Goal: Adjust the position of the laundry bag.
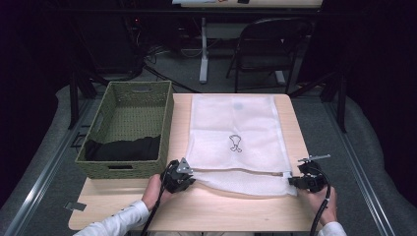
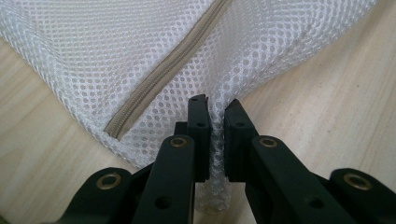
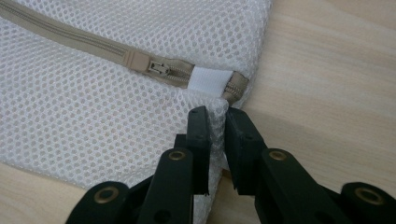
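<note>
A white mesh laundry bag point(image 1: 235, 137) lies flat on the wooden table point(image 1: 196, 206), a small black drawing printed near its middle. Its beige zipper point(image 2: 163, 65) runs along the near edge, and the zipper pull point(image 3: 156, 67) sits close to the bag's right end. My left gripper point(image 1: 183, 178) is shut on the bag's near left corner; mesh point(image 2: 215, 140) is pinched between the jaws. My right gripper point(image 1: 302, 181) is shut on the near right corner, with mesh point(image 3: 215, 135) squeezed between its jaws just below the zipper's end.
A green woven basket point(image 1: 129, 129) stands at the table's left with dark cloth point(image 1: 125, 147) in its near end. Beyond the table stand a black folding chair point(image 1: 268, 49) and a white table leg point(image 1: 203, 49). A strip of bare wood lies in front of the bag.
</note>
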`<state>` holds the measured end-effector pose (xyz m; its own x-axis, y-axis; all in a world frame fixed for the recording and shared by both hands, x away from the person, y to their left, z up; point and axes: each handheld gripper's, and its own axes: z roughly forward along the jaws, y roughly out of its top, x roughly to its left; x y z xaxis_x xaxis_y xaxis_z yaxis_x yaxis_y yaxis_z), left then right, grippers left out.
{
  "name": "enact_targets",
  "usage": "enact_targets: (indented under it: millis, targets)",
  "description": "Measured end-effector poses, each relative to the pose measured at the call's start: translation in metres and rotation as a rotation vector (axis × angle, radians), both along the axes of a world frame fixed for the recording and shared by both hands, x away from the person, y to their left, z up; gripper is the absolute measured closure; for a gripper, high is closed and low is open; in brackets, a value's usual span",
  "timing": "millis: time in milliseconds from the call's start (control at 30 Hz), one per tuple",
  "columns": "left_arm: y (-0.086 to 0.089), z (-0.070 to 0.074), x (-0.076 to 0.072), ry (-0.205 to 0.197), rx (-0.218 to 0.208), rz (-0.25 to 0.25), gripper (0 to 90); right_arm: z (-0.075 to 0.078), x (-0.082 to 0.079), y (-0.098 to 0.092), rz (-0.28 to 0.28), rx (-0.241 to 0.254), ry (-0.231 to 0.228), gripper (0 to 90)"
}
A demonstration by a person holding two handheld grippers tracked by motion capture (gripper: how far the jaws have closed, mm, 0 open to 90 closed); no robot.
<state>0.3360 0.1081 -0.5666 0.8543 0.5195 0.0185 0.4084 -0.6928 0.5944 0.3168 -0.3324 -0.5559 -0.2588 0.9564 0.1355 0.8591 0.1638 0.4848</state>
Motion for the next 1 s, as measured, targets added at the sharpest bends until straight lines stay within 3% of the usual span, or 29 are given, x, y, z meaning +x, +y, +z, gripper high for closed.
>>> enact_targets:
  millis: [700,1000]
  targets:
    - [0.025,0.005,-0.017,0.085,0.015,-0.027,84.1,0.003,-0.017,0.022,0.105,-0.029,0.041,81.3]
    - [0.037,0.007,-0.024,0.097,0.032,-0.036,84.1,0.004,-0.026,0.036,0.15,-0.039,0.058,81.2]
